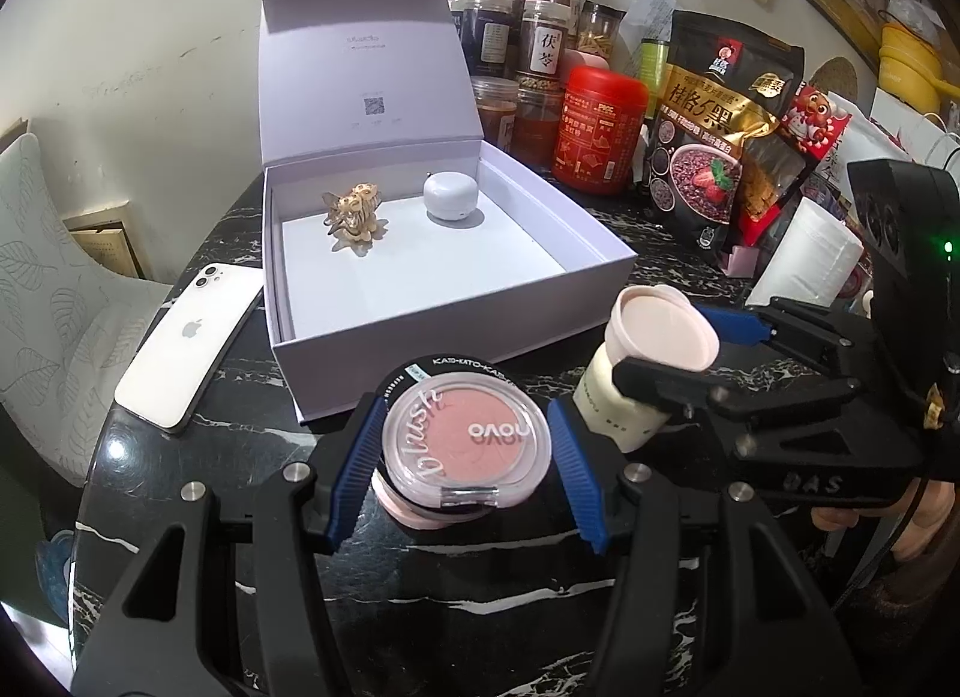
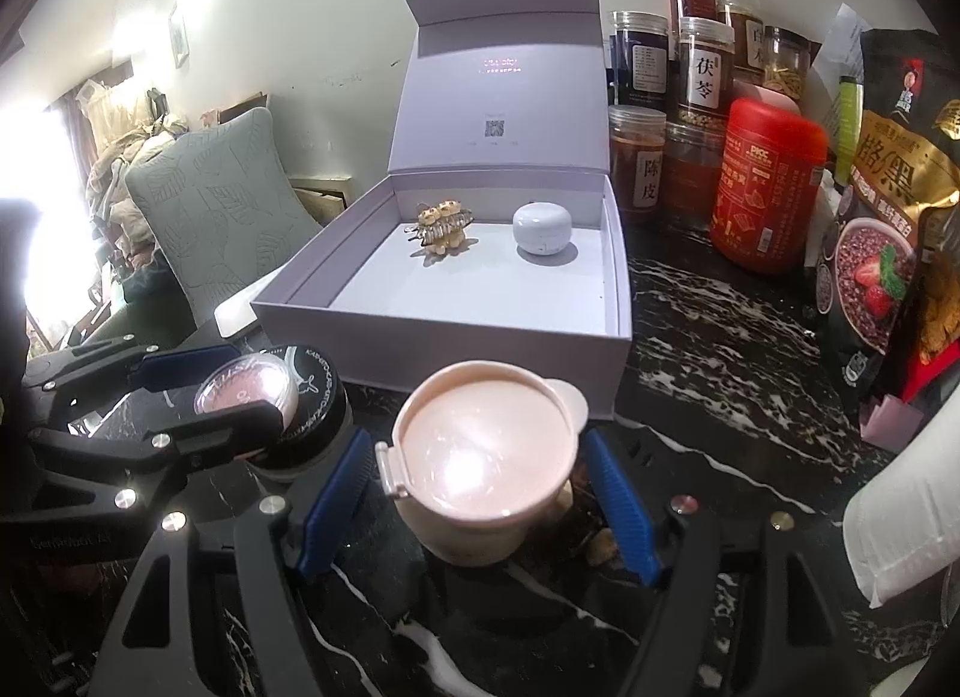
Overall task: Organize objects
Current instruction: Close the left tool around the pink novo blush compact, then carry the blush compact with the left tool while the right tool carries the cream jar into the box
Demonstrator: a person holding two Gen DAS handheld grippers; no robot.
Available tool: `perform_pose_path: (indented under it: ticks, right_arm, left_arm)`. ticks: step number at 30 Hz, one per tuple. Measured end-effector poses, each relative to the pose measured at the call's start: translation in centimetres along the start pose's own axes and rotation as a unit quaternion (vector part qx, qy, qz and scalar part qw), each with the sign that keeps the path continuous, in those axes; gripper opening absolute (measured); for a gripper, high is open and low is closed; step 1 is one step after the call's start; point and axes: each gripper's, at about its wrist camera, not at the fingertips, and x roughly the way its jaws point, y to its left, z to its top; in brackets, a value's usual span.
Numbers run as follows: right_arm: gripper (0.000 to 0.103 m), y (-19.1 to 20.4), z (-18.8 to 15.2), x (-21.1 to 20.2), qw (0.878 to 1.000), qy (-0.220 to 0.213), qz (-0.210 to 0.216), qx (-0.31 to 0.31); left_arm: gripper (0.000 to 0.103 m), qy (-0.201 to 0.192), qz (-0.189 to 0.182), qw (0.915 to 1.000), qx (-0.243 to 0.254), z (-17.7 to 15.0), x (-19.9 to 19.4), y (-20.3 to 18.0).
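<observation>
An open white box (image 1: 576, 229) (image 2: 618, 253) stands on the black marble table and holds a gold hair clip (image 1: 354, 211) (image 2: 443, 224) and a small white round device (image 1: 450, 199) (image 2: 540, 232). My left gripper (image 1: 465, 445) (image 2: 228, 391) is open, its blue pads either side of a round pink blush compact (image 1: 465, 436) (image 2: 246, 391) that lies on a black jar (image 2: 318, 397). My right gripper (image 2: 480, 487) (image 1: 678, 349) is open around a cream bottle with a pink cap (image 2: 483, 451) (image 1: 657, 331), with gaps at both pads.
A white phone (image 1: 186, 337) lies left of the box. Jars (image 1: 540, 54), a red canister (image 1: 600, 126) (image 2: 768, 181) and snack bags (image 1: 720, 144) (image 2: 888, 217) crowd the back right. A paper roll (image 1: 810, 253) stands at right. A green chair (image 2: 210, 199) is at left.
</observation>
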Motion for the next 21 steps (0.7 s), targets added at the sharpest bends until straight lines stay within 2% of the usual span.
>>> perform_pose_path:
  ticks: [1, 21]
  right_arm:
    - [0.066, 0.0, 0.0, 0.0, 1.000, 0.000, 0.001, 0.001]
    - [0.066, 1.0, 1.0, -2.5, 1.000, -0.017, 0.010, -0.019]
  left_arm:
    - [0.055, 0.000, 0.001, 1.0000, 0.000, 0.1, 0.0, 0.0]
    - [0.055, -0.012, 0.001, 0.9999, 0.005, 1.8, -2.1, 0.3]
